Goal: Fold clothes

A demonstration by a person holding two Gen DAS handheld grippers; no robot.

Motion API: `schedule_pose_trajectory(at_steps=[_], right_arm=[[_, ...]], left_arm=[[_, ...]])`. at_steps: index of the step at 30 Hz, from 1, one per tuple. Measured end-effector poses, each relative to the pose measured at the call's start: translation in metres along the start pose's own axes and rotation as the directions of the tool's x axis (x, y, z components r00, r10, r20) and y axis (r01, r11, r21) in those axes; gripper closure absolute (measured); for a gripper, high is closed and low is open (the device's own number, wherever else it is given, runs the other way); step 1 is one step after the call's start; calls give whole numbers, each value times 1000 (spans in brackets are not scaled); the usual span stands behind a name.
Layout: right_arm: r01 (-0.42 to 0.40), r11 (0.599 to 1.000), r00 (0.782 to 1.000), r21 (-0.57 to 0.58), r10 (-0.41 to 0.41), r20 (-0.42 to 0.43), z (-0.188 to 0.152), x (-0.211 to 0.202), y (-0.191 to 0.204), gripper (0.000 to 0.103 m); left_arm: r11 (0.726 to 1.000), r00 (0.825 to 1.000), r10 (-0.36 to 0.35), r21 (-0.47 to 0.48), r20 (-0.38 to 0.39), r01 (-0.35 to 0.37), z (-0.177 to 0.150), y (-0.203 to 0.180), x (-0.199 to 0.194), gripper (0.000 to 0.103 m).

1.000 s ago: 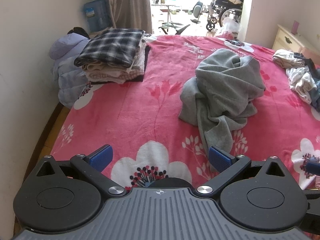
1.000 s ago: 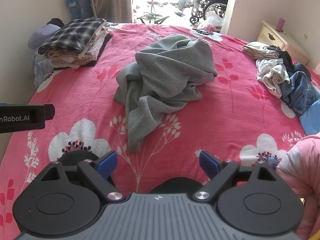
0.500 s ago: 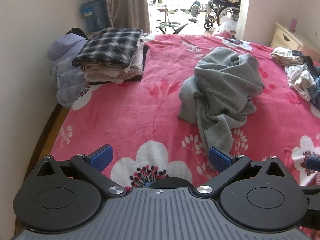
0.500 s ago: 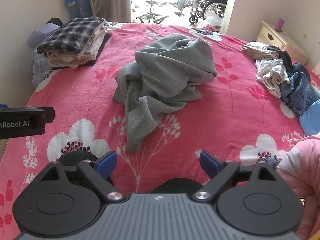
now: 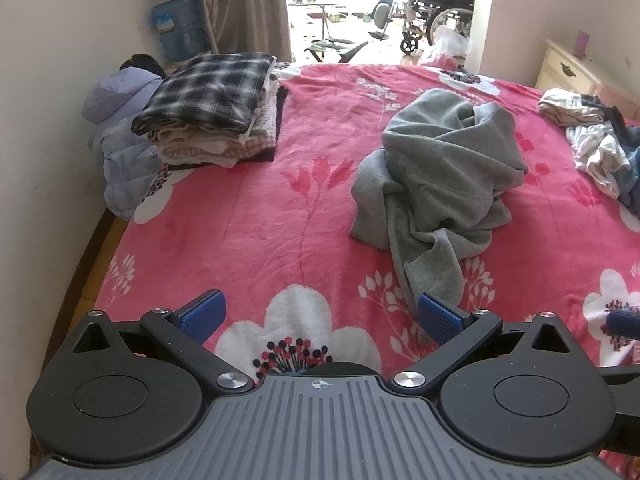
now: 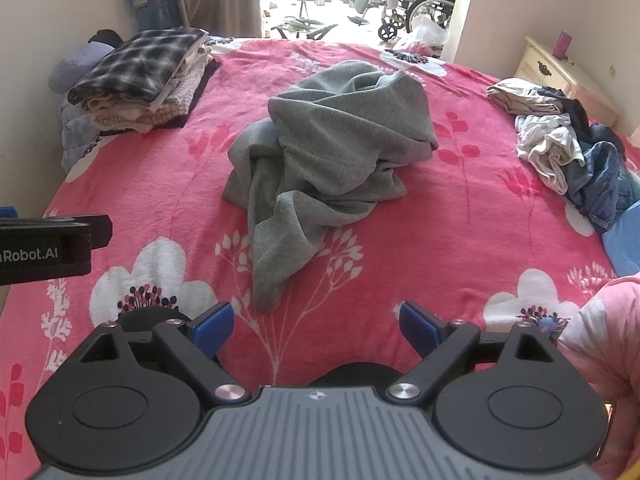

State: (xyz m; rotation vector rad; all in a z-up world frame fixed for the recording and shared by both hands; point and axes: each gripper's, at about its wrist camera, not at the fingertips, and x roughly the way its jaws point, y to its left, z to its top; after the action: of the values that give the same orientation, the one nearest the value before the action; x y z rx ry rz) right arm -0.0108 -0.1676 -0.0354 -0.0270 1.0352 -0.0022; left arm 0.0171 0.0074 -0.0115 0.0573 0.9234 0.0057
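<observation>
A crumpled grey sweatshirt (image 5: 440, 168) (image 6: 332, 152) lies in a heap in the middle of the pink flowered bed (image 5: 260, 208) (image 6: 480, 208), one sleeve trailing toward me. My left gripper (image 5: 320, 316) hovers open over the bed's near edge, its right pad close to the sleeve's end, nothing between the pads. My right gripper (image 6: 316, 322) is open too, low over the blanket just short of the sleeve tip. The left gripper's body (image 6: 44, 248) shows at the left edge of the right wrist view.
A stack of folded clothes (image 5: 212, 108) (image 6: 140, 80) topped by a plaid shirt sits at the back left, beside a lilac puffer jacket (image 5: 120, 136) against the wall. Unfolded clothes (image 5: 596, 140) (image 6: 560, 148) are piled at the right. A cream nightstand (image 6: 560, 68) stands beyond. A pink sleeve (image 6: 604, 344) is at lower right.
Both grippers have shifted only slightly; the sweatshirt sits marginally lower and closer in the views. Both stay open, and nothing on the bed has moved.
</observation>
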Motion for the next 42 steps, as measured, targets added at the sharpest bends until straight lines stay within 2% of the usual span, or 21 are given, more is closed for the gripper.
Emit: schedule_pose_trajectory(at_steps=[5, 14, 22, 28, 30, 33, 36, 37, 38, 42], right_arm=[[-8, 1000, 1000, 10, 8, 14, 6, 6, -4, 11], [-38, 999, 994, 38, 34, 101, 29, 18, -35, 8], [-7, 998, 973, -58, 20, 229, 88, 56, -61, 8], [-40, 995, 959, -92, 64, 274, 144, 109, -75, 9], [-53, 994, 958, -100, 79, 275, 167, 133, -74, 9], [-120, 989, 950, -81, 138, 279, 206, 165, -70, 10], [-178, 981, 945, -79, 193, 264, 245, 202, -58, 10], [-191, 978, 946, -87, 207, 250, 257, 215, -51, 10], [-202, 974, 948, -101, 221, 230, 266, 227, -44, 10], [-223, 965, 964, -140, 239, 115, 294, 279, -16, 10]], left_arm=[[1000, 1000, -13, 5, 5, 13, 6, 0, 7, 0], [999, 996, -36, 43, 83, 32, 26, -6, 31, 0], [995, 990, -93, 37, 110, 89, 63, -5, 98, 0], [985, 980, -169, 50, 107, 165, 105, -15, 160, 1], [982, 976, -186, 63, 111, 180, 116, -24, 180, 3], [976, 970, -212, 82, 115, 204, 132, -36, 210, 6], [961, 960, -264, 113, 91, 254, 124, -48, 227, 13], [955, 956, -281, 123, 82, 270, 121, -53, 232, 16], [949, 952, -298, 133, 74, 287, 118, -57, 238, 24], [929, 935, -351, 148, 51, 340, 104, -66, 247, 34]])
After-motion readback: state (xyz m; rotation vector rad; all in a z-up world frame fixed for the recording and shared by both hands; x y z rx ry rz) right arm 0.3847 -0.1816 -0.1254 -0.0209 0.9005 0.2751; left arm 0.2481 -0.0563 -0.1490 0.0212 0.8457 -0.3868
